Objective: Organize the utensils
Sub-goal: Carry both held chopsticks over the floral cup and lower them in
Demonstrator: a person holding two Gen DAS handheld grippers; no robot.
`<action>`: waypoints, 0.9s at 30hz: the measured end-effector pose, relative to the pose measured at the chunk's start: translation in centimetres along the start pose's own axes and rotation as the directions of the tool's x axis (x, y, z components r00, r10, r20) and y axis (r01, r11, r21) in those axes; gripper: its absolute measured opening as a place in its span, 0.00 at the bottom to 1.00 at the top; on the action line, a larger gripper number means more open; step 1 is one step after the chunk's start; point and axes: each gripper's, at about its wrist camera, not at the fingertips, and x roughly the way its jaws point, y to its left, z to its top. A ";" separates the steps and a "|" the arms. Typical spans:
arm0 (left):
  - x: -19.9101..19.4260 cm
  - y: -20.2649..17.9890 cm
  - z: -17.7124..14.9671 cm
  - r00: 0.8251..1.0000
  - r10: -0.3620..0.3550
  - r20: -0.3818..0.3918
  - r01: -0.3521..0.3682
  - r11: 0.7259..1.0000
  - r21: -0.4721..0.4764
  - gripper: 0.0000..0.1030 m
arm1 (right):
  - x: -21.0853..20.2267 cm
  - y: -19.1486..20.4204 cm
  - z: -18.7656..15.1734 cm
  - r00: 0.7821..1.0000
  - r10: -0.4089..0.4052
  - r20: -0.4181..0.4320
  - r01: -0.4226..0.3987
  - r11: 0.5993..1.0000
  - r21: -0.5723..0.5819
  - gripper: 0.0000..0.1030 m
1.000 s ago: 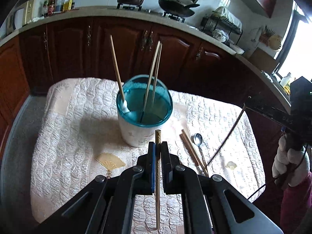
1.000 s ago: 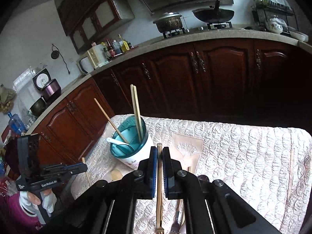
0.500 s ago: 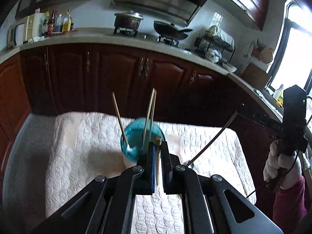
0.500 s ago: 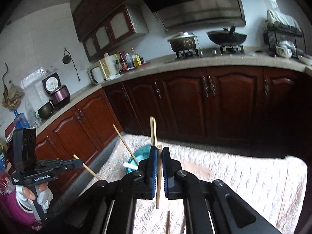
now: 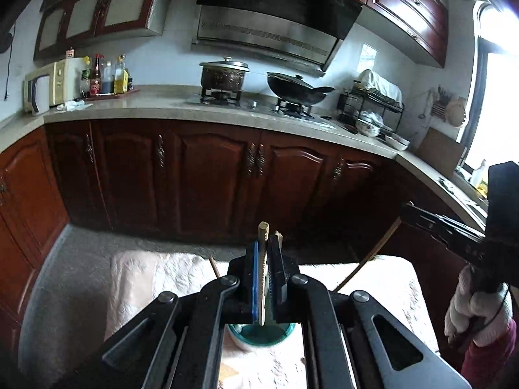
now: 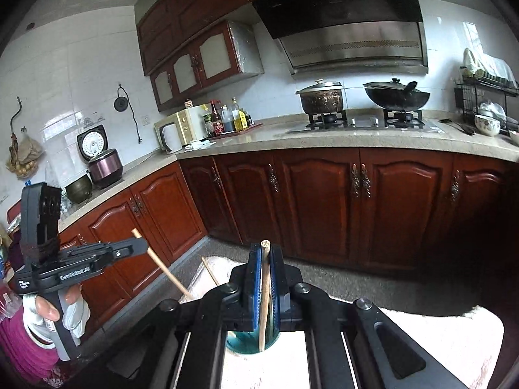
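- Left tool (image 5: 264, 261): I have its jaws closed tight on one wooden chopstick (image 5: 263, 278), which stands nearly upright between the pads, its tip clear above them.
- Right tool (image 6: 265, 265): likewise clamped on a second chopstick (image 6: 264, 295), upright, its lower end in front of the cup.
- Teal-rimmed cup (image 5: 261, 335): sits on the quilted cream cloth (image 5: 146, 278) below both tools; another chopstick (image 5: 213, 266) leans out of it.
- Bench: covered by the cloth and set on a grey floor (image 5: 61, 275).
- Room: dark red cabinets (image 6: 324, 201) under a pale stone counter (image 6: 324, 139); a lidded pot (image 6: 321, 97) and a wok (image 6: 395, 95) on the stove beneath a range hood (image 6: 350, 22).
- Far corner: a microwave (image 6: 178, 129) beside bottles (image 6: 227, 118).
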 end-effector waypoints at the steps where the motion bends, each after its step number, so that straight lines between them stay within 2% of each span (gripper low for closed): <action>1: 0.5 0.0 0.2 1.000 0.014 0.004 -0.014 1.000 0.006 0.05 | 0.5 0.0 0.1 1.000 0.001 -0.004 -0.001 1.000 0.001 0.07; 6: 4.1 0.3 -0.1 0.998 0.061 -0.024 -0.061 0.998 0.018 0.05 | 4.0 -0.5 0.0 0.999 0.004 -0.046 -0.003 1.000 0.015 0.07; 14: 9.2 0.9 -3.2 0.988 0.091 -0.126 -0.090 0.996 0.011 0.05 | 9.7 -2.8 -2.9 0.987 0.011 -0.163 -0.001 0.998 0.064 0.07; 20: 11.0 1.1 -4.2 0.982 0.094 -0.165 -0.094 0.996 0.009 0.05 | 12.9 -3.8 -5.0 0.976 0.028 -0.214 -0.009 0.996 0.093 0.07; 27: 11.7 1.1 -4.2 0.981 0.096 -0.166 -0.096 0.995 0.009 0.05 | 14.3 -3.8 -5.8 0.972 0.040 -0.230 -0.018 0.995 0.097 0.07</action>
